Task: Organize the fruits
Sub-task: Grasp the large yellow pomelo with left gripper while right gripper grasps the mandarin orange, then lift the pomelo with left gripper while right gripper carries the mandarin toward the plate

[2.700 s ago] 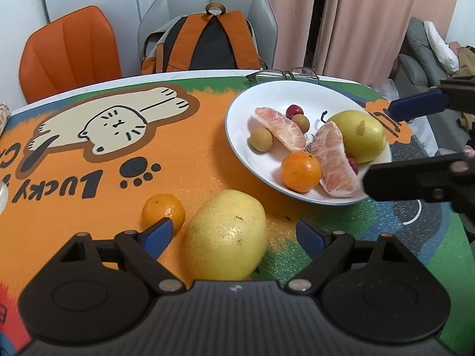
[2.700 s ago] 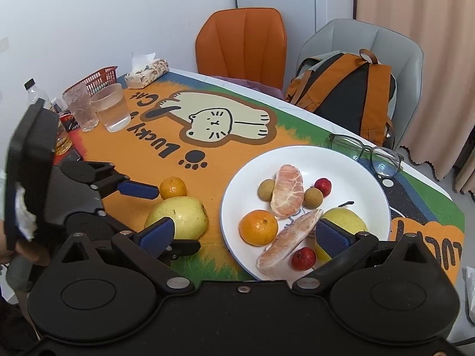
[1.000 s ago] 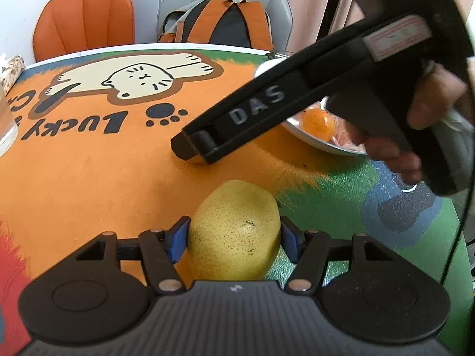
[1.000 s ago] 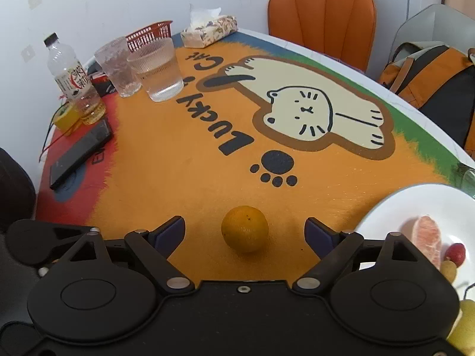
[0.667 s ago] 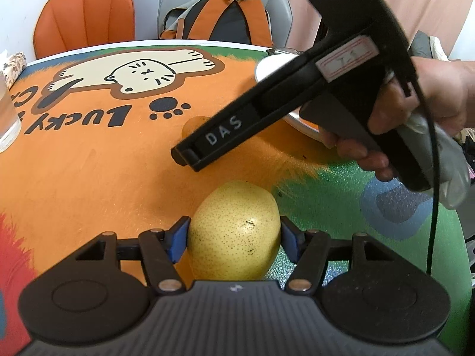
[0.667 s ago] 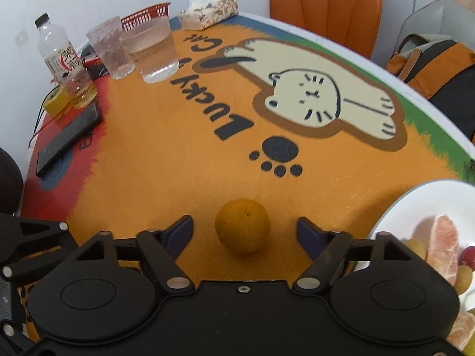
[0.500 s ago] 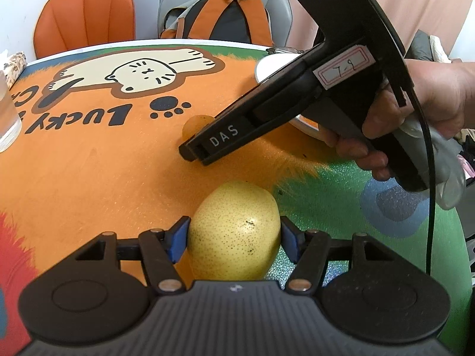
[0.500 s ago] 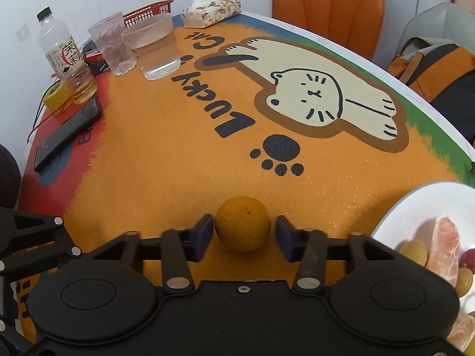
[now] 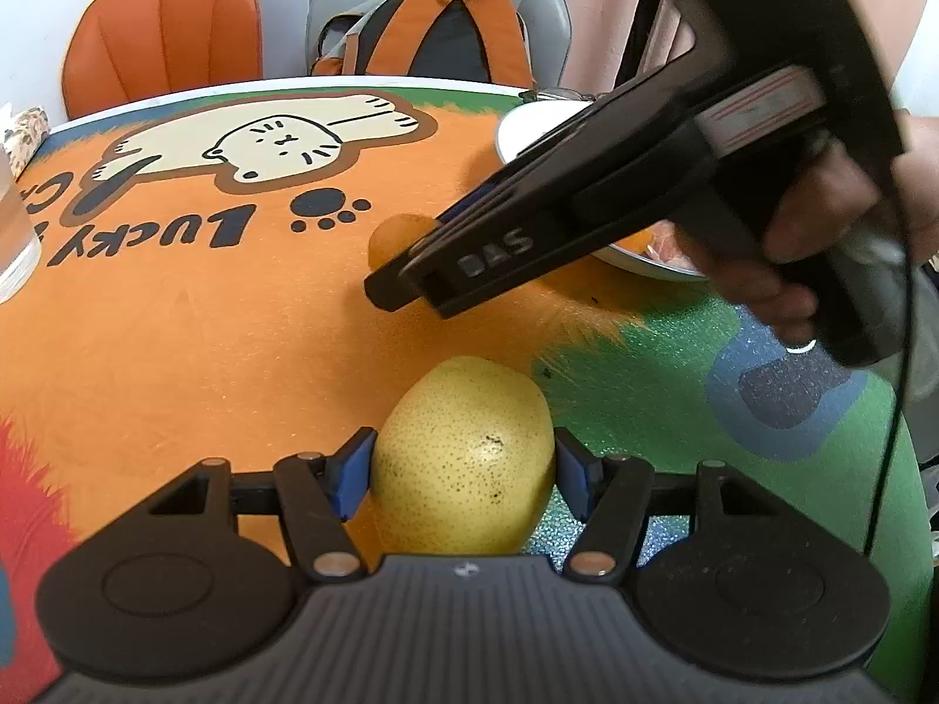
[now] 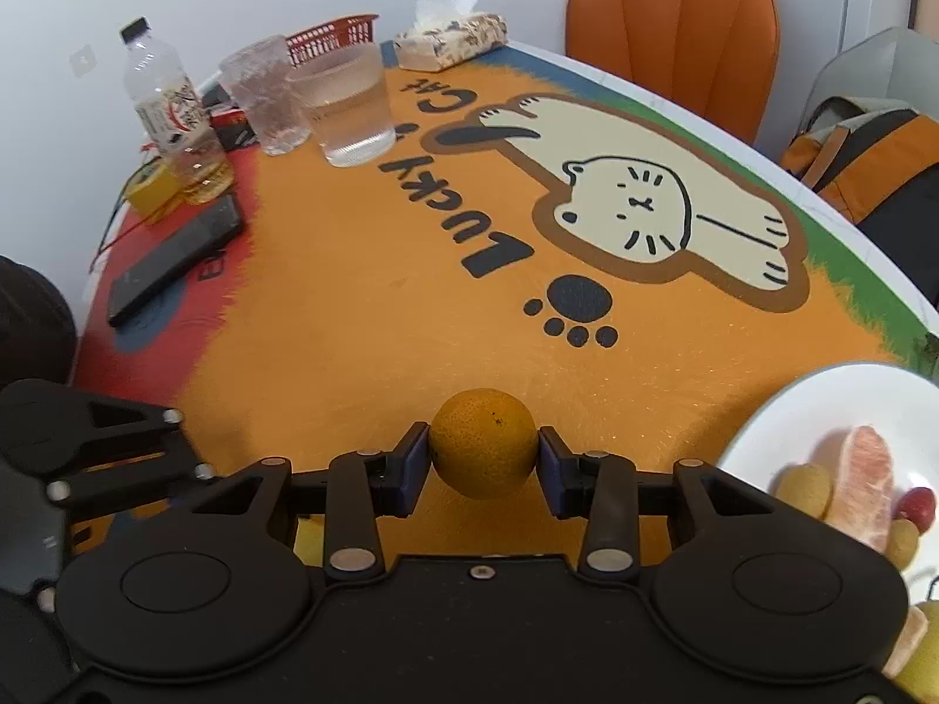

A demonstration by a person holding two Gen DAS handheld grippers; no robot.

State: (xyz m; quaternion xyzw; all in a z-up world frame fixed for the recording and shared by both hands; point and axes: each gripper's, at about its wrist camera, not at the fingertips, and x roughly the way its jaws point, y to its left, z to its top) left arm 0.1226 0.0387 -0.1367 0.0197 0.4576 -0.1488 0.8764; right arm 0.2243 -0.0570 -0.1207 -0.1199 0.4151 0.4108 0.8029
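A large yellow pomelo [image 9: 466,452] rests on the cat-print table mat, and my left gripper [image 9: 463,469] is shut on it, a blue pad against each side. A small orange [image 10: 484,449] sits between the blue pads of my right gripper [image 10: 482,463], which is shut on it. In the left wrist view that orange [image 9: 399,237] peeks out behind the right gripper's black body, held by a hand [image 9: 821,223]. The white plate [image 10: 780,416] at the right holds pomelo segments [image 10: 868,487], small brown fruits and a red one.
Two glasses [image 10: 352,111], a bottle [image 10: 167,111], a phone [image 10: 176,258], a red basket and a tissue pack [image 10: 452,38] stand along the table's far left edge. An orange chair [image 9: 164,29] and a grey chair with a backpack [image 9: 434,29] stand behind the table.
The right gripper's jaws came together onto the small orange, which lay between them untouched a second ago. The left gripper kept its grip on the pomelo and stayed put.
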